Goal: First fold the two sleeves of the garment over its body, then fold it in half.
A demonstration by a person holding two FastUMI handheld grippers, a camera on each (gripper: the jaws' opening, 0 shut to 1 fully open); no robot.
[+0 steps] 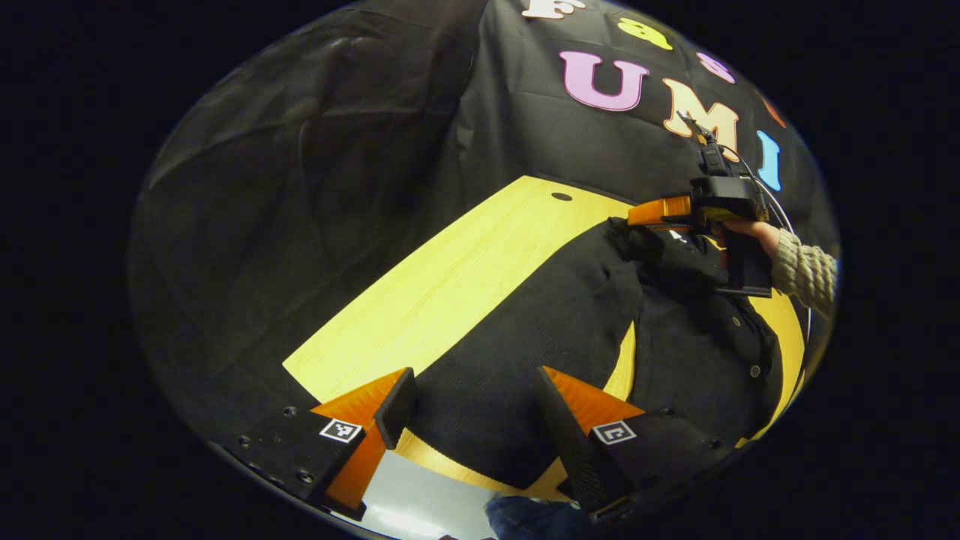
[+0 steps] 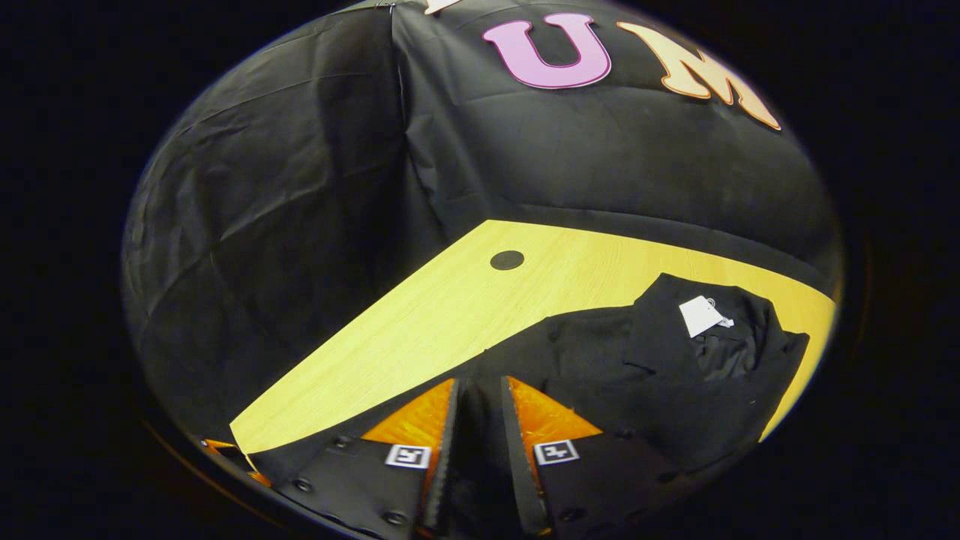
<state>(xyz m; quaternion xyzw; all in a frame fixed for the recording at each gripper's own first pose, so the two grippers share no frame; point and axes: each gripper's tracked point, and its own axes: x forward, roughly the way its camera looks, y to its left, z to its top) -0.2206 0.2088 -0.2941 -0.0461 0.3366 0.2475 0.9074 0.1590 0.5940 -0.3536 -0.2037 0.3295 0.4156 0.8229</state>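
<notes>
A staged recording booth, not a lived-in room. Ahead of my left gripper I see black cloth hung as a backdrop, creased and meeting at a seam, closing off everything behind the work surface. The same cloth stands beyond my right gripper, wrinkled, with no window, shelf or furniture breaking it. The one piece of furniture is a pale yellow wood-grain table with a round dark grommet hole near its far edge, like an office desk. Printed square markers sit on the gripper bodies, which marks this as a data-capture setup. Lighting is even and indoor.
</notes>
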